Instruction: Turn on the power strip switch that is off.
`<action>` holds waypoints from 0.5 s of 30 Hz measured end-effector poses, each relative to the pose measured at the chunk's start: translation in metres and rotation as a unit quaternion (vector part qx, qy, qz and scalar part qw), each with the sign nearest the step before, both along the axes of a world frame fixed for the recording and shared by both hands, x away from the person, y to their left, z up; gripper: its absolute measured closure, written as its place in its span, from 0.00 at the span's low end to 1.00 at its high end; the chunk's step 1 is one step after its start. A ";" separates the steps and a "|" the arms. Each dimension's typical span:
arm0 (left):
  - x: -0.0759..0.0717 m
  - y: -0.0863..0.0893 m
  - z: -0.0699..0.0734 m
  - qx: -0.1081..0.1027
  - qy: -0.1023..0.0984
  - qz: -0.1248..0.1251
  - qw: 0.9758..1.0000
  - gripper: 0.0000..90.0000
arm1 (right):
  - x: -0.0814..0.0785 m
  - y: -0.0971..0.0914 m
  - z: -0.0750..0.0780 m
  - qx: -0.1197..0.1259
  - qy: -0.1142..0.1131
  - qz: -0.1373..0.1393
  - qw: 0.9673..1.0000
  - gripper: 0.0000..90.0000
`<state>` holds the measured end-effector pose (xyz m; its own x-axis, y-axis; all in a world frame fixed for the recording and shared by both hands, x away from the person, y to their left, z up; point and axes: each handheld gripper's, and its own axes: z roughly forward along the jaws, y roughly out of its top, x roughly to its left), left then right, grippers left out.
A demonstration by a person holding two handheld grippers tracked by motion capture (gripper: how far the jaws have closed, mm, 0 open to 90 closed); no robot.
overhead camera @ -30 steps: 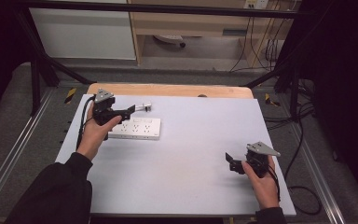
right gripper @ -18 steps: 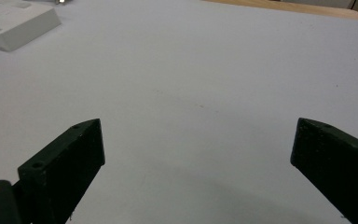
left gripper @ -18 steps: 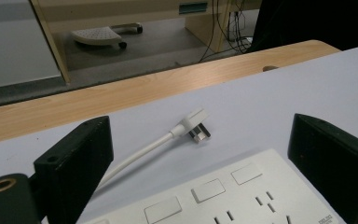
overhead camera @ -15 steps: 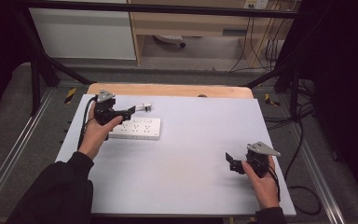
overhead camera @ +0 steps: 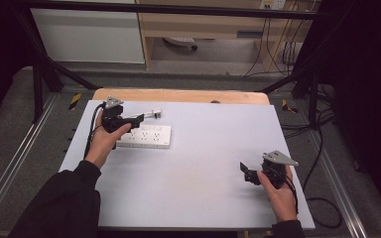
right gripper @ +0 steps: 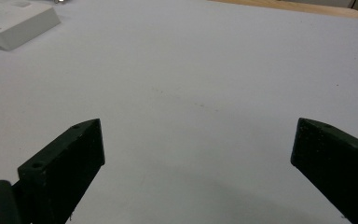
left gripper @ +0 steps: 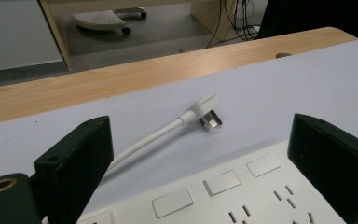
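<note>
1. Surface (overhead camera: pixel 203 168): pale grey-white, plain, with a light wood strip (overhead camera: pixel 178 95) along the far edge.
2. Power strip (overhead camera: pixel 146 137): white, with dark socket slots in rows.
3. Plug (left gripper: pixel 205 112) and cord (left gripper: pixel 144 142): white, metallic prongs.
4. Left gripper (overhead camera: pixel 136 118) and right gripper (overhead camera: pixel 243 168): black, each topped by a grey plate.
5. Sleeve (overhead camera: pixel 62 208): black.

The white rectangular plastic power strip (left gripper: pixel 242 196) lies on the pale grey table top (left gripper: pixel 307 84) between and below the left gripper's (left gripper: pixel 214 186) spread jaws, its white angled plug (left gripper: pixel 204 113) lying beyond them.
</note>
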<state>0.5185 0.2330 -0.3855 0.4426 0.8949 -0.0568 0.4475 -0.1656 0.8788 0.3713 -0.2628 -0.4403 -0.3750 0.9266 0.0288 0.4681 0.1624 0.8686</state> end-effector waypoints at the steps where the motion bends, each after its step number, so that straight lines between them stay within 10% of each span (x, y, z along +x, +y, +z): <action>1: 0.000 0.000 -0.001 0.001 0.001 0.000 1.000 0.08 | 0.000 0.000 0.000 0.000 0.000 0.000 1.000 0.03; 15: 0.006 -0.006 -0.009 0.009 0.011 -0.001 1.000 0.09 | 0.000 0.000 0.000 0.002 0.000 0.000 1.000 0.03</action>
